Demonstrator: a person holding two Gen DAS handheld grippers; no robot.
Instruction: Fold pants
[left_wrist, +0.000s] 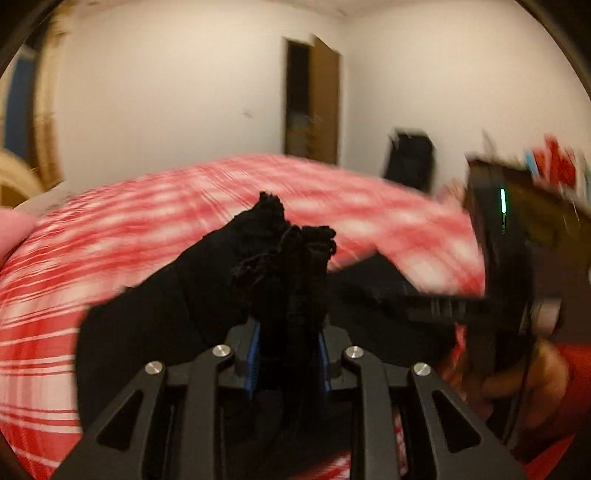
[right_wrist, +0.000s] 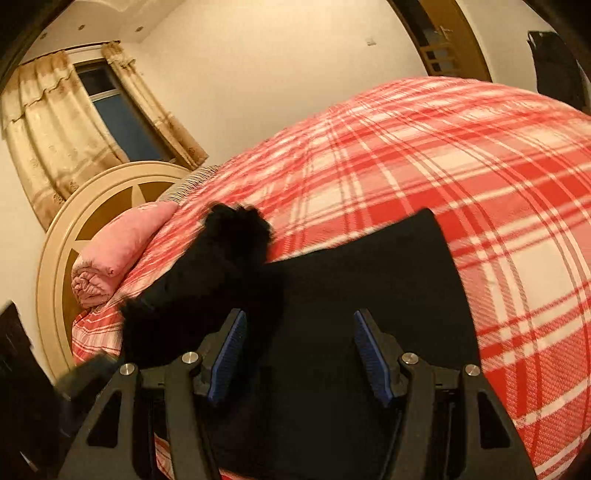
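The black pants (left_wrist: 192, 295) are spread on a bed covered by a red-and-white plaid blanket (left_wrist: 110, 229). In the left wrist view, a bunched, frayed edge of the pants is clamped between the blue pads (left_wrist: 254, 354) of the left gripper (left_wrist: 290, 347); the jaws are drawn narrow around the cloth, and the pinched wad stands up past the fingertips. The rest of the cloth falls away below and to the left of the fingers. The right gripper's body (left_wrist: 495, 258), with a green light, is seen at the right edge of this view, close beside the pants and held by a hand (left_wrist: 517, 384). Much of this view is blurred.

In the right wrist view, the right gripper (right_wrist: 299, 354) is held wide open above the pants (right_wrist: 369, 280), with nothing between its blue pads (right_wrist: 373, 358). The flat part of the pants lies directly ahead of and under the fingers, near the bed's front edge. A raised bunch of the cloth is seen ahead and to the left, just past the left finger. A rolled pink cover (right_wrist: 118, 251) lies at the far left of the bed, by a cream headboard (right_wrist: 66, 240), well apart from the pants. Curtains (right_wrist: 44, 122) hang at a window beyond.
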